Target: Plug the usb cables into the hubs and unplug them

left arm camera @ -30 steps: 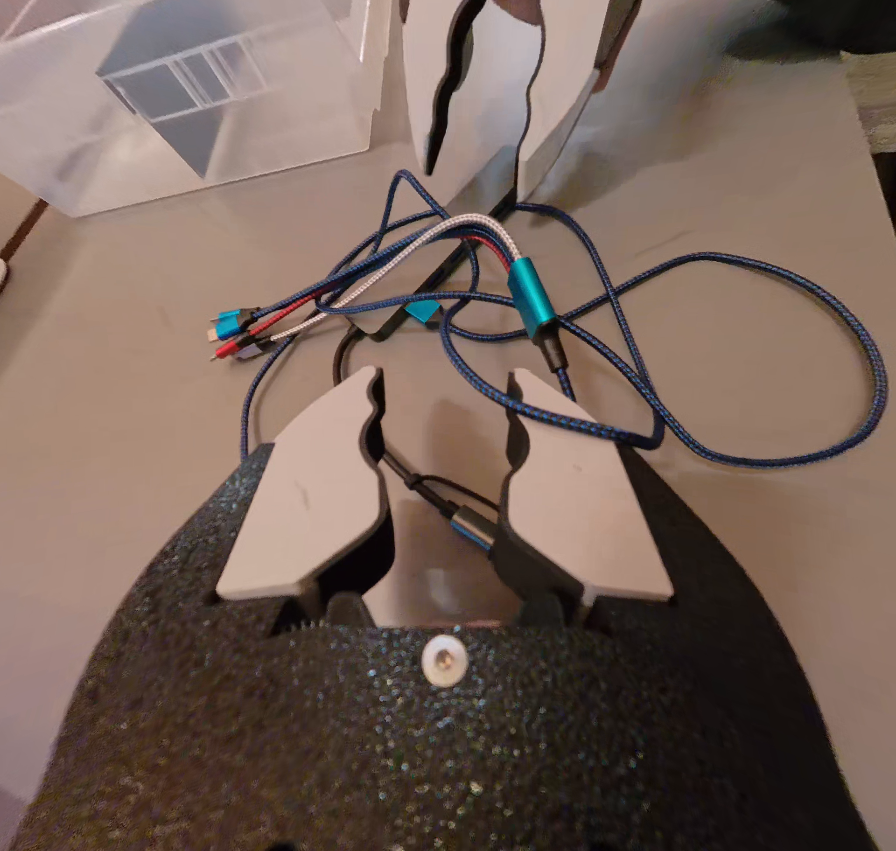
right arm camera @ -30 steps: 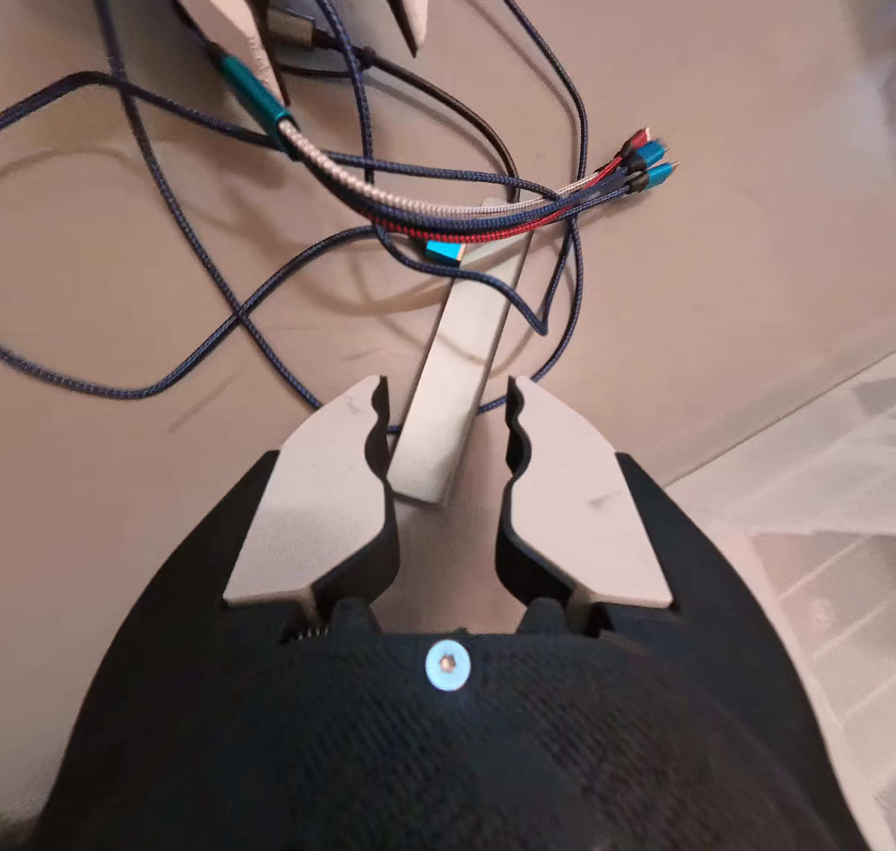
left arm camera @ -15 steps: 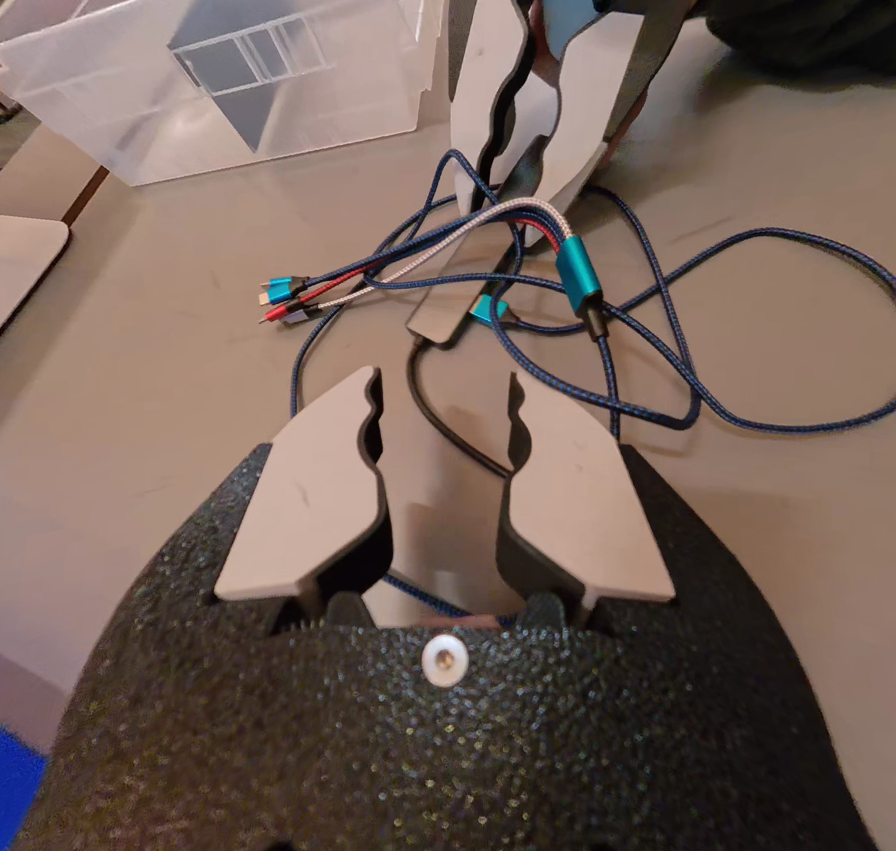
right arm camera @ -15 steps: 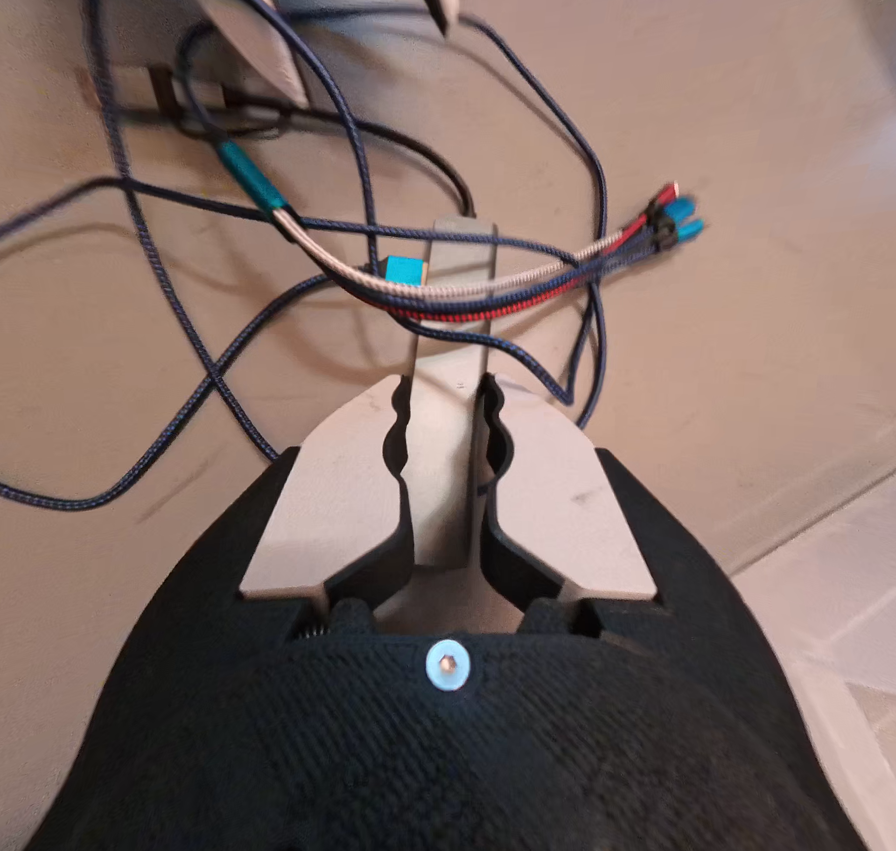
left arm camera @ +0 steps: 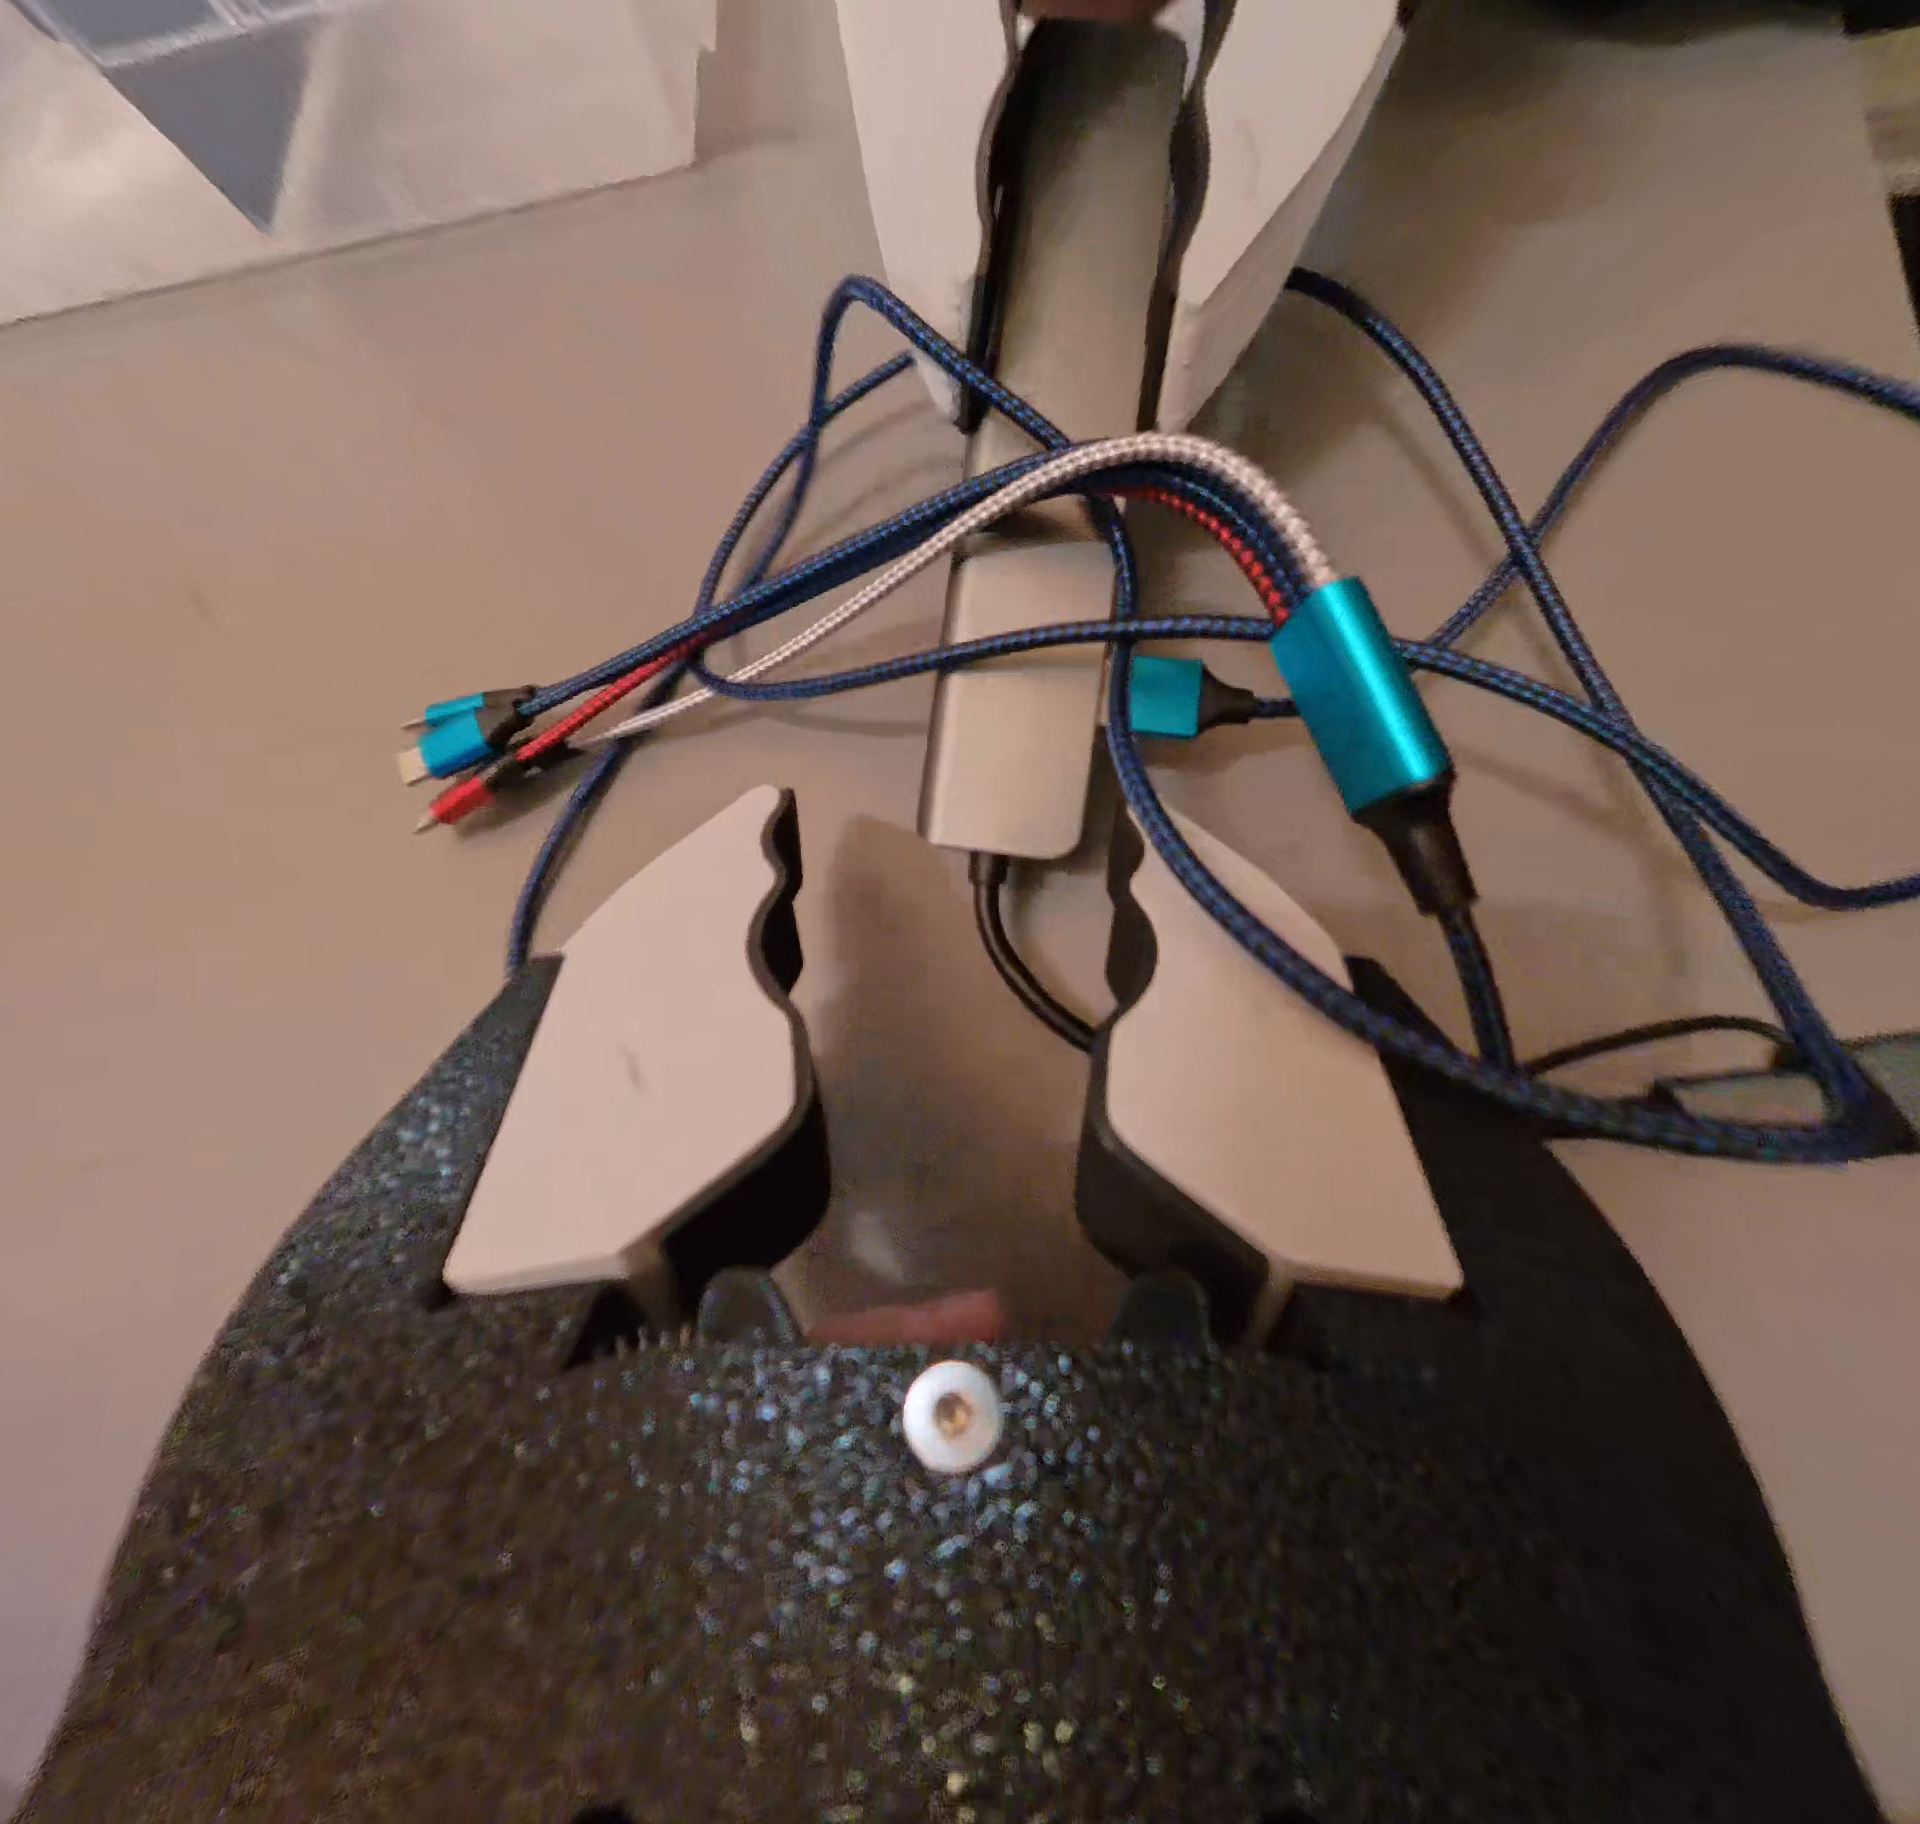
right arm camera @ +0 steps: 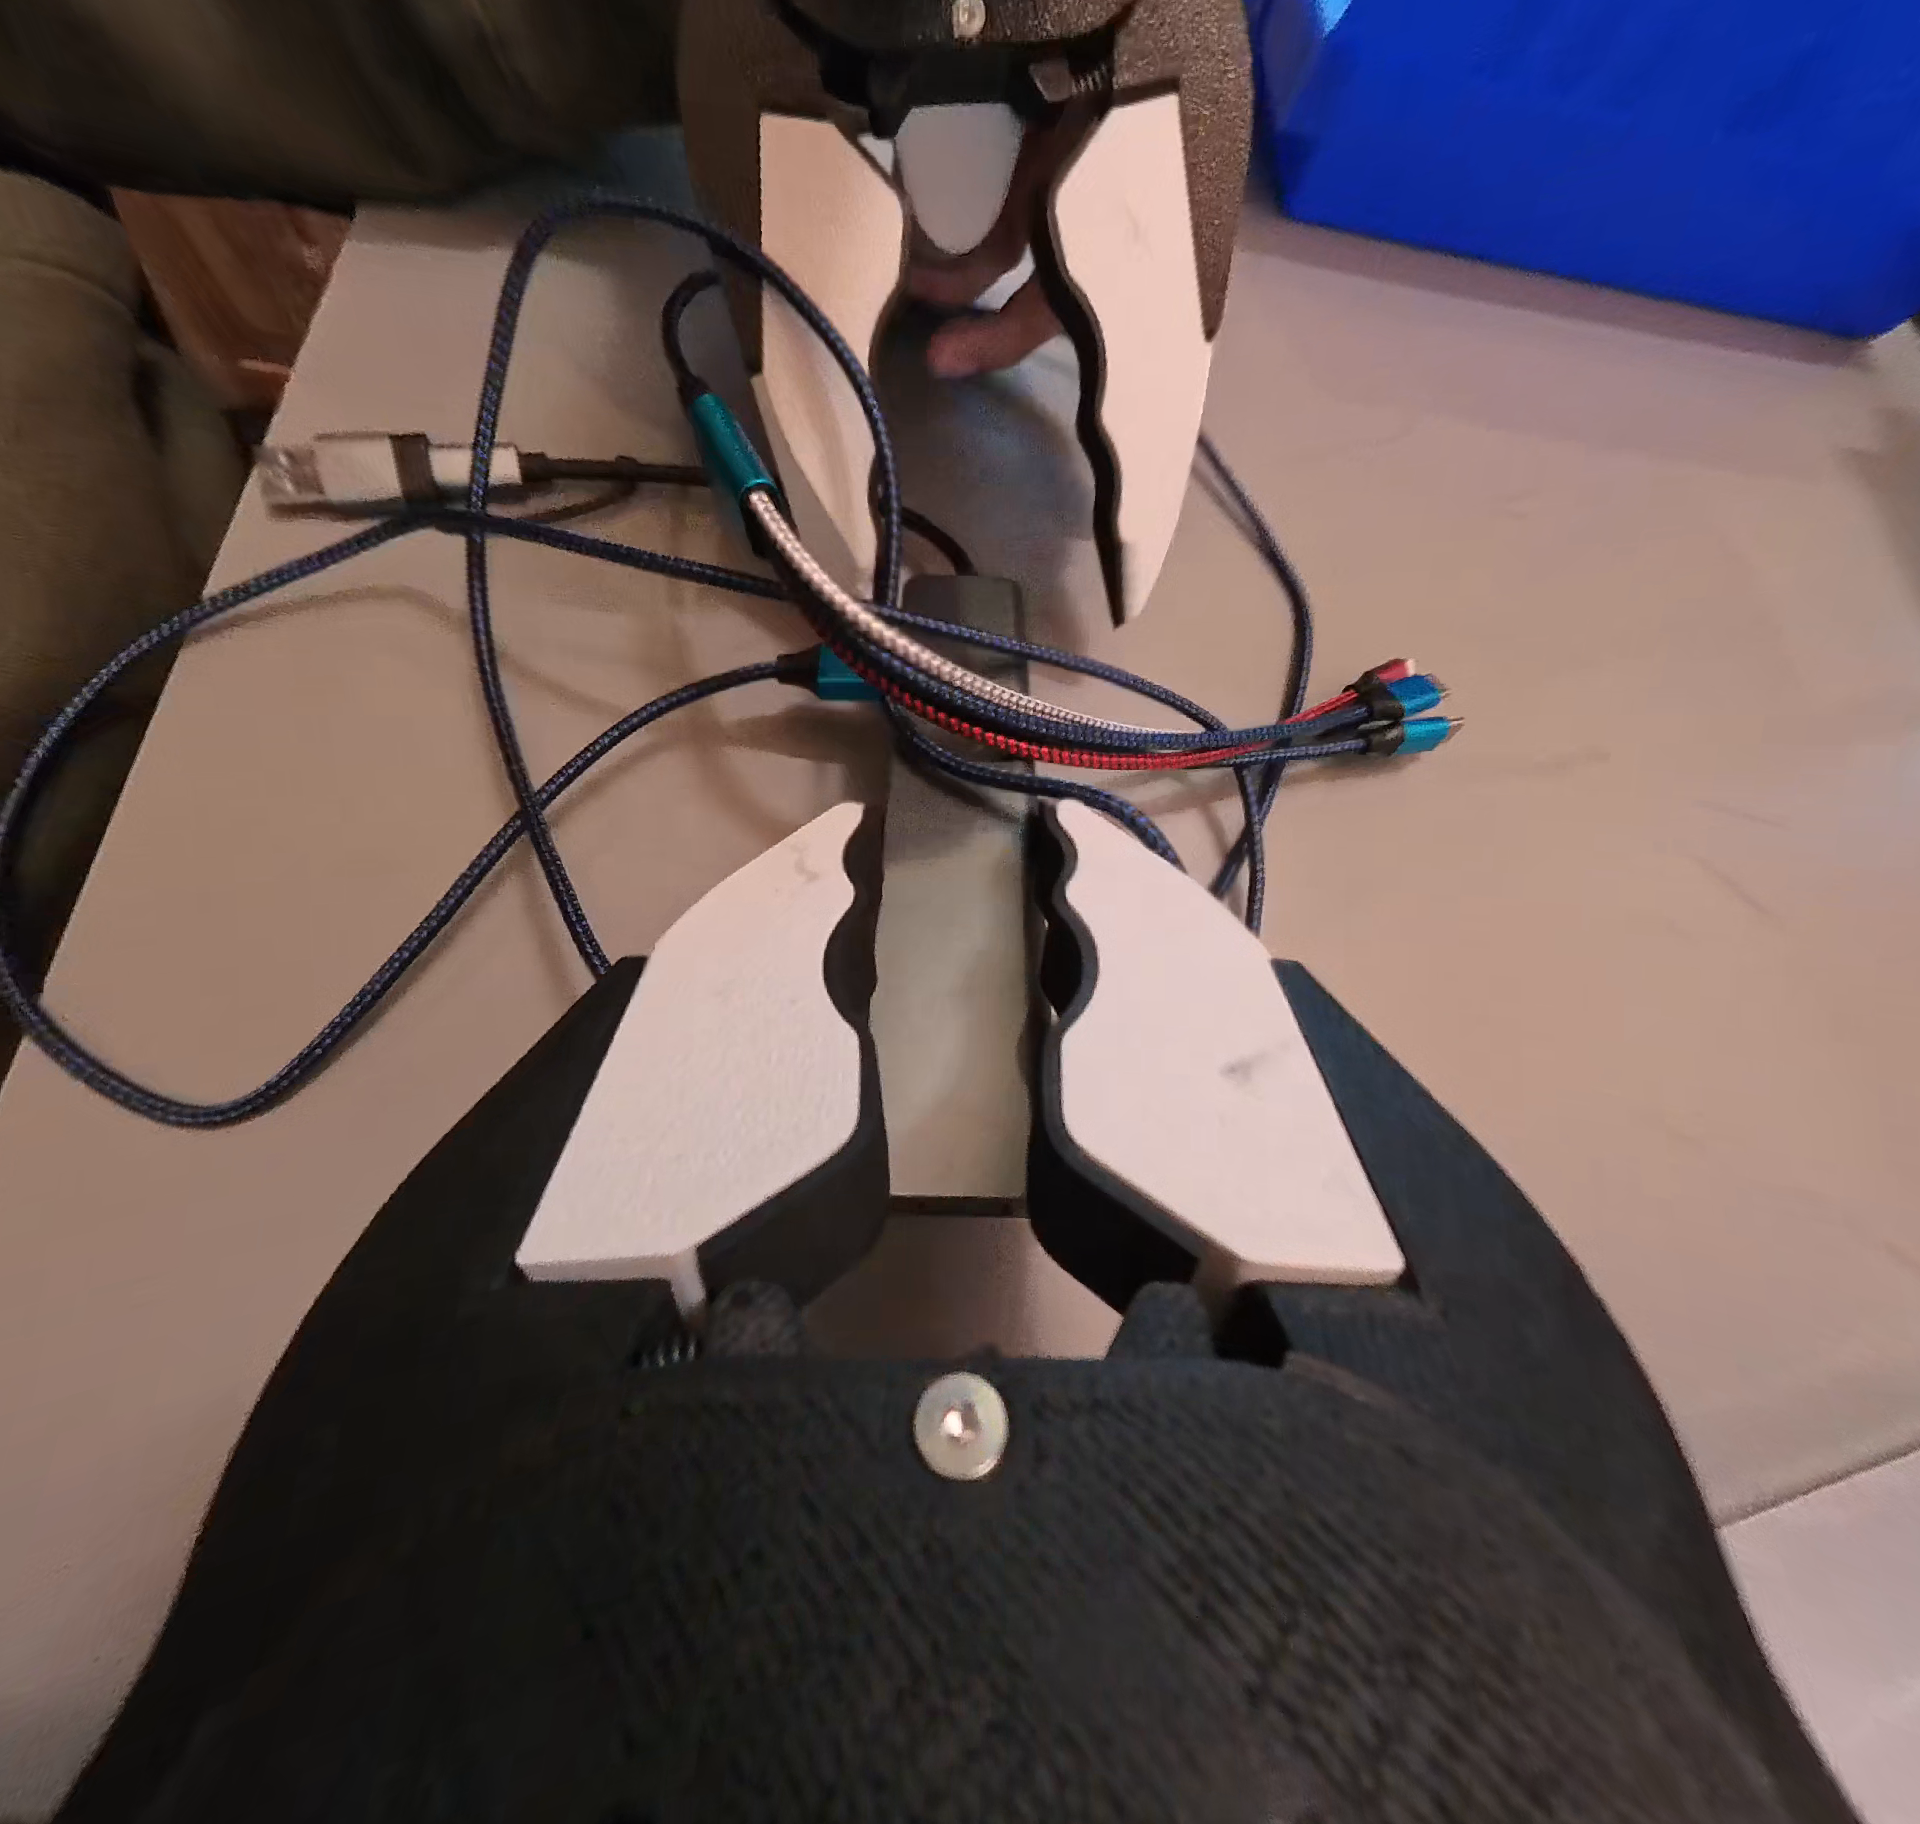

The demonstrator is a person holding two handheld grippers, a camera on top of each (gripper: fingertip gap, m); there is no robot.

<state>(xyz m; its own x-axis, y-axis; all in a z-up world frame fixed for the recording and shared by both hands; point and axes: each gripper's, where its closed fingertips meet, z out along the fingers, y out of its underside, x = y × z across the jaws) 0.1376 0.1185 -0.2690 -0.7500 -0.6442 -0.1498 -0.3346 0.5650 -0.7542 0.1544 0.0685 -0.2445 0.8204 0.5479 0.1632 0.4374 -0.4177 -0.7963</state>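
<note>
A long grey hub [left arm camera: 1006, 735] lies on the tan table, and my right gripper [right arm camera: 954, 824] is shut on its far end [right arm camera: 951, 995]. A teal USB plug [left arm camera: 1164, 696] on a blue braided cable meets the hub's side; it also shows in the right wrist view [right arm camera: 847, 678]. The cable's teal splitter [left arm camera: 1356, 699] fans into several small connectors [left arm camera: 457, 746]. My left gripper [left arm camera: 956, 829] is open and empty just short of the hub's cord end. The hub's black cord [left arm camera: 1003, 953] runs between its fingers.
A clear plastic box [left arm camera: 312, 60] stands at the far left. A blue bin [right arm camera: 1558, 91] stands beyond the table. A silver plug piece [right arm camera: 384, 465] lies near the table edge. Loops of blue cable [right arm camera: 260, 1078] spread over the table. A person's sleeve [right arm camera: 312, 39] is behind. The gap from one gripper's tips to the other's is roughly 7 cm.
My right gripper has shut on the hub's end, which was loose between open fingers a second ago. My left gripper, still open, has moved closer to the hub's cord end.
</note>
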